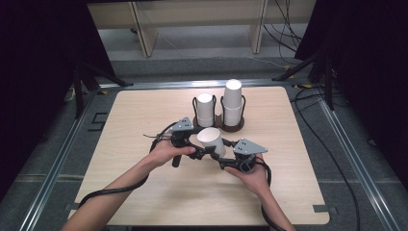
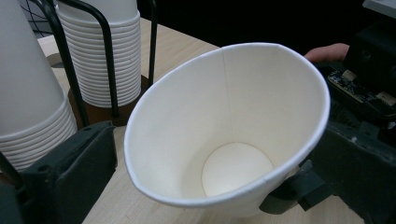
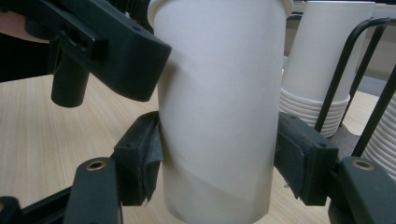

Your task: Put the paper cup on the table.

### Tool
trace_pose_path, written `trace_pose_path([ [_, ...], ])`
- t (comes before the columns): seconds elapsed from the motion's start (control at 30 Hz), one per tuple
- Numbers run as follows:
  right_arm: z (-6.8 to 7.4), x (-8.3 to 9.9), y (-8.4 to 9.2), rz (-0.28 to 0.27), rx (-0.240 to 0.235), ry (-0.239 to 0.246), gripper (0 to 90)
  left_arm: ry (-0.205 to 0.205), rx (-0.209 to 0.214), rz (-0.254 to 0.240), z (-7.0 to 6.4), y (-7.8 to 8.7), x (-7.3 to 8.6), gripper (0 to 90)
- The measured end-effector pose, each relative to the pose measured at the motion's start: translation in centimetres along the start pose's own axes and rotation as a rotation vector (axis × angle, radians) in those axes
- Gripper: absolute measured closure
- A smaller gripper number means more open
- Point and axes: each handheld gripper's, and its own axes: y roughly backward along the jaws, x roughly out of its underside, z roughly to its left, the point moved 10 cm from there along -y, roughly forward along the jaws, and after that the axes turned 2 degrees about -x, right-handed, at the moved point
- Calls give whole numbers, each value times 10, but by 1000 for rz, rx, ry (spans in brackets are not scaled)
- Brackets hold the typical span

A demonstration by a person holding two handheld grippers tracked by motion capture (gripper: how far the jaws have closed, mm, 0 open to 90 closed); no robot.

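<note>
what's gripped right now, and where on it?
A paper cup: right gripper clamps its lower body; left gripper pinches near the rim.

Even, soft overhead light is cast on the pale table (image 1: 144,115) with faint shadows, dark surroundings are left at both sides, and mild softness and grain are seen on the close white cup (image 2: 243,116).

1. I am seeing matt white paper on the cup (image 2: 224,126).
2. My right gripper (image 3: 219,168) is showing matt black plastic.
3. The table (image 1: 144,115) is looking like pale, smooth wood grain.
</note>
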Motion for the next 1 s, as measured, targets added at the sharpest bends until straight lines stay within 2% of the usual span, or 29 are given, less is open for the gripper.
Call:
trace_pose_path([
  [0.03, 3, 1, 0, 5, -17, -26, 363, -2, -1, 1, 0, 0, 0, 0],
  [0.1, 2, 0, -1, 2, -10, -7, 362, 2, 10, -7, -1, -1, -1, 0],
  [0.23, 3, 0, 0, 2, -2, -19, 362, 4, 10, -3, -2, -2, -1, 13],
  [0.27, 3, -1, -1, -3, -9, -2, 363, 4, 12, -2, -2, -2, -1, 20],
  [0.33, 6, 0, -1, 7, -18, -20, 362, 6, 14, -4, -3, -3, -2, 30],
  [0.37, 3, -3, -3, -16, -12, 12, 363, 4, 15, -7, -3, -3, -2, 41],
  [0.4, 3, -2, -2, -10, -3, 10, 361, 2, 23, -19, -4, -3, -4, 52],
  [0.43, 5, -3, -3, -23, -18, 9, 362, -2, 11, -16, -3, -3, -4, 66],
  [0.47, 7, -2, -4, -14, -35, -10, 361, -4, 8, -20, -3, -2, -5, 84],
  [0.53, 7, -1, -3, 4, -28, -1, 360, 0, 15, -32, -4, -2, -6, 106],
  [0.57, 8, -3, -4, -28, -41, -5, 360, -3, 3, -23, -3, -1, -6, 120],
  [0.6, 5, -3, -4, -26, -22, 10, 359, -3, 7, -27, -3, -1, -6, 124],
  [0.67, 6, -4, -5, -37, -32, 8, 359, -9, 8, -25, -3, -1, -6, 129],
  [0.73, 7, -2, -4, -18, -39, -2, 357, -16, 10, -27, -3, 0, -7, 135],
  [0.77, 7, -1, -3, 1, -27, -6, 354, -13, 19, -42, -4, -1, -8, 140],
  [0.8, 6, 0, -3, 3, -26, -5, 351, -23, 7, -28, -4, 0, -7, 144],
  [0.97, 7, 1, -4, 5, -35, -5, 331, -47, 14, -38, -6, 1, -8, 168],
  [1.0, 7, 1, -5, 7, -25, -12, 327, -57, 5, -30, -5, 1, -7, 174],
])
